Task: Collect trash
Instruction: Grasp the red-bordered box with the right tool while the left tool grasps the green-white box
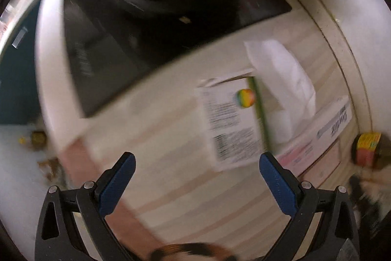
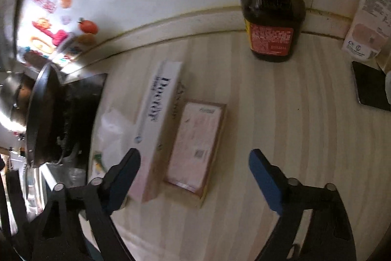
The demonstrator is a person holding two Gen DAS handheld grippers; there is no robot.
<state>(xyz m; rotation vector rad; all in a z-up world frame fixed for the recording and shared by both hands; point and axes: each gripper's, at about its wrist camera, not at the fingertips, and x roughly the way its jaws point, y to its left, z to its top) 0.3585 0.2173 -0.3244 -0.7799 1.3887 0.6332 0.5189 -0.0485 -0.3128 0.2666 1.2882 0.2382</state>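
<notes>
Both grippers hang over the pale striped countertop (image 2: 281, 114) with their jaws spread wide and nothing between the blue pads.

The right gripper (image 2: 194, 177) is poised just short of a flat pink box (image 2: 195, 146), which lies on the counter in line with the gap between the fingers. Touching that pink box on its stove side is a long white carton with dark lettering (image 2: 156, 119), lying on its side. Beyond the carton, closer to the stove, sits a crumpled clear plastic wrapper (image 2: 112, 129). Further from the pink box, against the wall, stands a dark sauce bottle with a red label (image 2: 271, 23), upright. A cream-coloured carton (image 2: 369, 23) stands near the wall on the far side of the bottle from the stove.

The left gripper (image 1: 196, 177) hovers above the same counter, its view badly blurred. Ahead of its fingers lies a white box with a coloured round logo and a green edge (image 1: 232, 124). Just beyond it is a crumpled white wrapper (image 1: 283, 82), and beside that the long white carton (image 1: 325, 131). The black stovetop (image 1: 146, 36) lies past the logo box, away from the gripper.
</notes>
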